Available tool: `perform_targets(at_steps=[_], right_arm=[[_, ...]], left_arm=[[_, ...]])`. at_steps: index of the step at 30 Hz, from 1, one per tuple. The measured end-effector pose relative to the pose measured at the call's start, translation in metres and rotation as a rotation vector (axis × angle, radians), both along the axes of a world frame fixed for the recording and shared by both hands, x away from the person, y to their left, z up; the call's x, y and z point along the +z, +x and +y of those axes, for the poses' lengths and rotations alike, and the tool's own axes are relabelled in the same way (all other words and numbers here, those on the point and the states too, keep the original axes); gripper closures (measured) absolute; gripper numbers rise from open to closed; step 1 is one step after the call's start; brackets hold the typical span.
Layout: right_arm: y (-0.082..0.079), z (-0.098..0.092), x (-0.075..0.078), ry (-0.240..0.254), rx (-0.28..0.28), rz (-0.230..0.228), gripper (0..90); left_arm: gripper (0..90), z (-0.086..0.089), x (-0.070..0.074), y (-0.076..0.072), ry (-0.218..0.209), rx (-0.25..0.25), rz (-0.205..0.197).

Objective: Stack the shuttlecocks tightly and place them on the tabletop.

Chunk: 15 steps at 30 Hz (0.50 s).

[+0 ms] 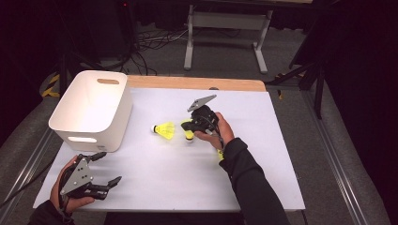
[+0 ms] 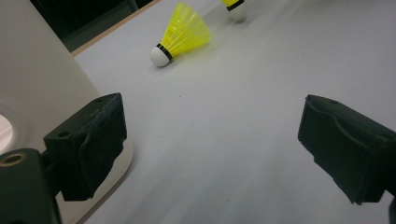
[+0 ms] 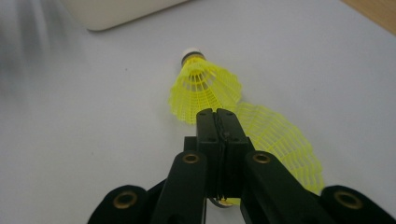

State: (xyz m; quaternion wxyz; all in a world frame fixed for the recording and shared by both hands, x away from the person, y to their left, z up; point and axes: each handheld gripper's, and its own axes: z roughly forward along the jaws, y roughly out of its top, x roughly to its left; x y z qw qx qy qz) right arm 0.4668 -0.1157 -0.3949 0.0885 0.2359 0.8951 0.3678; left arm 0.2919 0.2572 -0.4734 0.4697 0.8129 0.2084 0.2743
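Observation:
A yellow shuttlecock [image 1: 165, 130] [image 2: 182, 35] [image 3: 203, 86] lies on its side on the white mat, its white cork toward the bin. Just right of it a second yellow shuttlecock [image 1: 188, 131] [image 2: 235, 7] [image 3: 280, 140] hangs cork down. My right gripper [image 1: 190, 124] [image 3: 218, 116] is shut on the rim of its mesh skirt, jaws pressed flat together. My left gripper [image 1: 110, 167] [image 2: 212, 149] rests near the front left corner of the mat. Its jaws are open wide with only bare mat between them.
A white plastic bin [image 1: 89, 108] [image 2: 37, 84] [image 3: 116, 11] with handle slots stands at the mat's left, close to the left gripper. The white mat [image 1: 164, 178] covers a wooden table [image 1: 197, 83]. A bit of yellow [image 1: 219, 154] peeks out beneath the right wrist.

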Motion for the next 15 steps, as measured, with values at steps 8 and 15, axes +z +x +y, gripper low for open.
perform_targets(at_steps=[8, 15], right_arm=[[0.003, 0.021, 0.004, 0.039, -0.045, -0.078, 89.1], [0.008, 0.023, -0.005, -0.001, -0.079, -0.072, 86.6]], left_arm=[[8.7, 0.001, 0.0, 0.0, -0.002, -0.004, -0.002], [9.2, 0.001, -0.001, -0.001, -0.012, -0.009, 0.004]])
